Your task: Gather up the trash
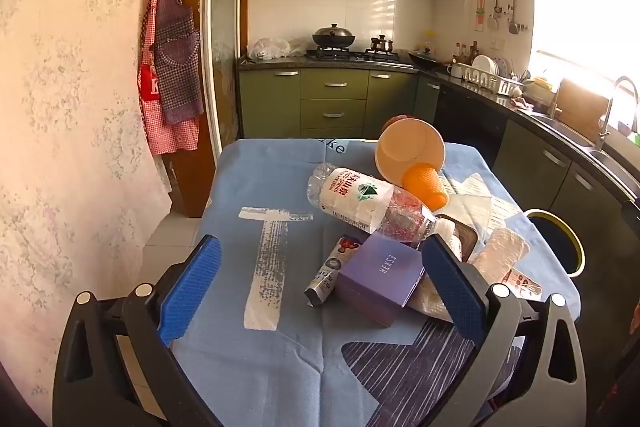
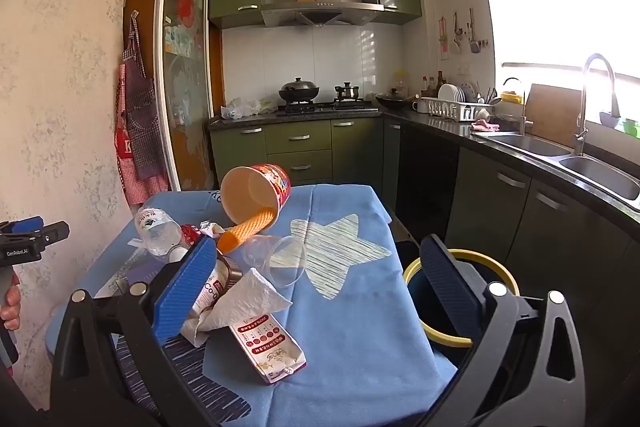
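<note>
A: Both claws stand wide apart with nothing between the pads. The left claw (image 1: 320, 279) hovers over the pile on the blue-clothed worktop (image 1: 256, 187); the right claw (image 2: 316, 291) sits lower right, with the yellow-rimmed bin (image 2: 416, 271) just past the worktop's edge.

B: Where's the trash itself?

A: Heaped on the worktop. A plastic bottle (image 1: 360, 199) lies on its side, its neck end resting over a purple box (image 1: 380, 275). Behind it a paper bowl (image 1: 408, 151) is tipped over, with an orange cup (image 1: 426, 185) lying at its mouth.

B: What could go wrong?

A: The pile is interlocked, I'd say. Pulling the purple box out first would likely roll the bottle, and it is round enough to run off the cloth. The tipped bowl looks ready to rock too, if the orange cup is nudged.

B: Anything the left wrist view misses?

A: Yes. The right wrist view shows a clear plastic cup (image 2: 280, 259) on its side, which I can't make out from the left, and the whole of the flattened carton (image 2: 268, 351) near the front edge, under a crumpled paper towel (image 2: 248, 299). A careless sweep might knock that clear cup away. The left view, in turn, shows the purple box and a small tube (image 1: 328, 275) beside it, both mostly hidden from the right.
</note>
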Available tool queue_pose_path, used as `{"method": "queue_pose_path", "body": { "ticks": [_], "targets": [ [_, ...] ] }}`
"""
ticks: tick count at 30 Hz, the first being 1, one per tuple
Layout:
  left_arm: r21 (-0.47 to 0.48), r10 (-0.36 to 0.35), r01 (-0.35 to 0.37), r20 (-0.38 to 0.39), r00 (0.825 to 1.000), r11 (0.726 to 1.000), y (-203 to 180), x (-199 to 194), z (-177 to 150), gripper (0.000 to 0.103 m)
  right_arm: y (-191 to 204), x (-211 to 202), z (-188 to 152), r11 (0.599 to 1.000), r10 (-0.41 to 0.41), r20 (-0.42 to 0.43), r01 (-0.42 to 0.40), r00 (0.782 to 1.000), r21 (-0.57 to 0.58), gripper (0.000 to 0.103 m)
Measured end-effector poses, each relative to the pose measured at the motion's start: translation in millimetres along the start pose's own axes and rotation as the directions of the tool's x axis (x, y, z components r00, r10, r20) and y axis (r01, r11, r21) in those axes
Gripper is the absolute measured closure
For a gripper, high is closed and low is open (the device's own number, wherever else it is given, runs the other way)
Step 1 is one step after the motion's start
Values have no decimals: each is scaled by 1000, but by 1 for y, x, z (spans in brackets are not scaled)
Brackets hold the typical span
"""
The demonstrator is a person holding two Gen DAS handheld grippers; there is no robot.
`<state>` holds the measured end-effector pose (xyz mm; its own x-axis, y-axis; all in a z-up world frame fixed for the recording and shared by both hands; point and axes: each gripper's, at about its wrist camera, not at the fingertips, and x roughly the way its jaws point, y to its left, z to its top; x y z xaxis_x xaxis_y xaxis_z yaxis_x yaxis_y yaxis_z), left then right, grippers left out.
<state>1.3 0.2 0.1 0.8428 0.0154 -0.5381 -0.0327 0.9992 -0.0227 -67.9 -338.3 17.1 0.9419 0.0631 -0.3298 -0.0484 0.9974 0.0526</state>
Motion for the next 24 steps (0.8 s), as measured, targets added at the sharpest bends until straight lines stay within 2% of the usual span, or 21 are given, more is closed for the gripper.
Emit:
{"method": "queue_pose_path", "body": {
  "ticks": [11, 24],
  "targets": [
    [6, 1, -1, 33, 999, 1000, -3, -8, 0, 4, -4, 6, -2, 1000, -4, -6, 4, 1000, 4, 6],
    [18, 2, -2, 26, 1000, 1000, -4, -7, 0, 4, -6, 6, -2, 1000, -8, -6, 8, 1000, 15, 6]
  ]
}}
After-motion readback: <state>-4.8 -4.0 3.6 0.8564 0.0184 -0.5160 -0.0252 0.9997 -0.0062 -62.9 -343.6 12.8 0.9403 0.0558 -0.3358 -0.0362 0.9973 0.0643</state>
